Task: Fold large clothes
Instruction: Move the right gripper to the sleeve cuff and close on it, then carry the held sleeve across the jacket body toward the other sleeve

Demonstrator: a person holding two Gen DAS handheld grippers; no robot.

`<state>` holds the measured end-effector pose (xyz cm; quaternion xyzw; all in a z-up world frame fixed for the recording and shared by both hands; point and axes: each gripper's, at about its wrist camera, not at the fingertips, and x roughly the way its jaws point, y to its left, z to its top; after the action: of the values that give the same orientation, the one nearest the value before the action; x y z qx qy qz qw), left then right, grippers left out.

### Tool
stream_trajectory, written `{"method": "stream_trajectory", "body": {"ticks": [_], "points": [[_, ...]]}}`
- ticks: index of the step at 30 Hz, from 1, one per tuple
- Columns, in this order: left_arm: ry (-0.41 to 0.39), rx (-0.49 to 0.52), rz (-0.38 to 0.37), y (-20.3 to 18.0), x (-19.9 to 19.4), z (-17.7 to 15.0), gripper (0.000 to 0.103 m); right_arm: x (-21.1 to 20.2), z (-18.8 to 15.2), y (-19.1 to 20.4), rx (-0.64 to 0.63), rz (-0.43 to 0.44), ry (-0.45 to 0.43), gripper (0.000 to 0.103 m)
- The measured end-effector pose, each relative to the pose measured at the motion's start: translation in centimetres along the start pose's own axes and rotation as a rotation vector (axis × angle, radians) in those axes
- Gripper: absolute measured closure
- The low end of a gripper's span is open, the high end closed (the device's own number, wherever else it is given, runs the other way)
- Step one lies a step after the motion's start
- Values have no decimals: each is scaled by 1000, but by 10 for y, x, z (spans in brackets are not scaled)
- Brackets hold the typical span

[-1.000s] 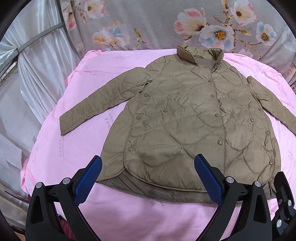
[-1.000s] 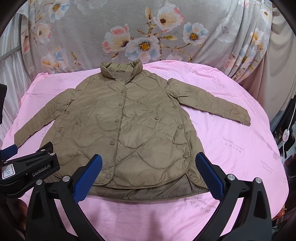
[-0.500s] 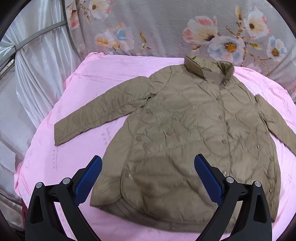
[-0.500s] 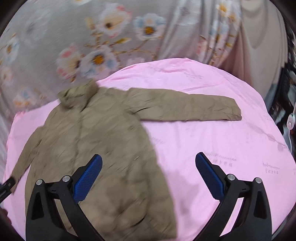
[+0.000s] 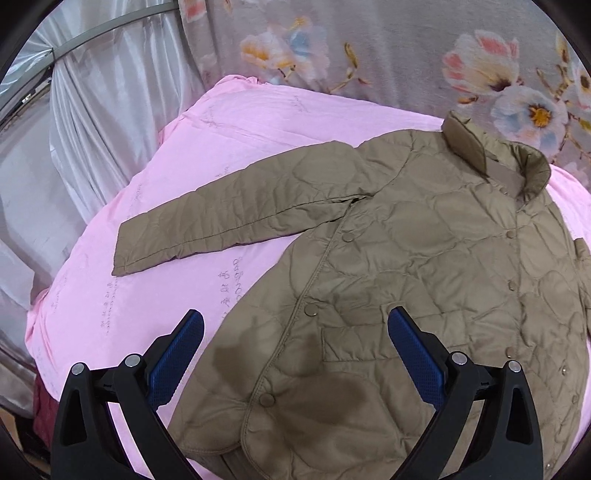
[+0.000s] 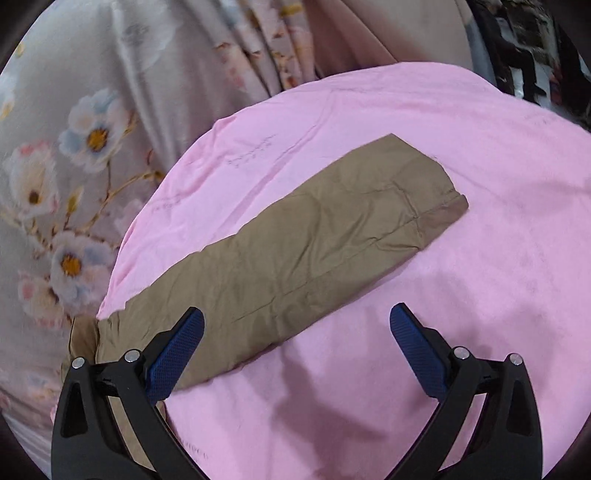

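A tan quilted jacket [image 5: 424, 266] lies flat and buttoned on a pink sheet [image 5: 229, 136], collar at the far side. Its left sleeve [image 5: 229, 218] stretches out toward the left. My left gripper [image 5: 295, 347] hangs open above the jacket's lower left front, holding nothing. In the right wrist view only the jacket's right sleeve [image 6: 295, 251] shows, lying diagonally with its cuff [image 6: 443, 214] at the upper right. My right gripper [image 6: 295, 339] is open above the sleeve's near side and the pink sheet [image 6: 443, 295], empty.
A grey floral curtain [image 5: 406, 55] hangs behind the bed. White drapes [image 5: 92, 110] stand at the left. A beige curtain [image 6: 369, 29] and dark clutter [image 6: 535, 55] are at the right. The bed's edges fall away on the left and right.
Both grippers moved forward and lower. The left one swung left over the jacket's lower front. The right one turned right, so the body left its view and only the right sleeve remains.
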<state>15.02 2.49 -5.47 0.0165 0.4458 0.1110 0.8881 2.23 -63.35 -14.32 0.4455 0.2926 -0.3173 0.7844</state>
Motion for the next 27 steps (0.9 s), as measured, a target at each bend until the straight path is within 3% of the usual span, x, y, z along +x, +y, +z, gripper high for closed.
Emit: {"method": "stream_trajectory", "body": {"ticks": [5, 6, 7, 9, 10, 12, 13, 16, 19, 23, 27], "points": [[6, 7, 35, 2, 10, -3, 5, 22, 7, -13, 112, 11, -44, 5], [8, 7, 39, 2, 11, -4, 5, 25, 9, -11, 116, 15, -53, 9], [9, 6, 39, 3, 13, -5, 5, 31, 11, -9, 121, 29, -48, 31], [15, 9, 44, 4, 18, -7, 5, 41, 15, -6, 154, 47, -27, 51], [19, 11, 46, 4, 20, -8, 5, 44, 17, -3, 168, 61, -32, 72], [31, 11, 49, 7, 26, -9, 5, 48, 21, 10, 163, 88, -37, 94], [34, 11, 49, 8, 28, -9, 5, 45, 24, 25, 138, 110, -51, 97], [33, 11, 58, 15, 33, -9, 5, 18, 23, 91, -17, 242, -99, 100], [37, -4, 67, 27, 39, -8, 5, -25, -3, 183, -246, 422, -112, 100], [60, -37, 74, 44, 48, -8, 5, -69, -84, 295, -549, 644, -26, 100], [88, -39, 78, 58, 58, -14, 5, -75, -181, 351, -732, 729, 101, 100]]}}
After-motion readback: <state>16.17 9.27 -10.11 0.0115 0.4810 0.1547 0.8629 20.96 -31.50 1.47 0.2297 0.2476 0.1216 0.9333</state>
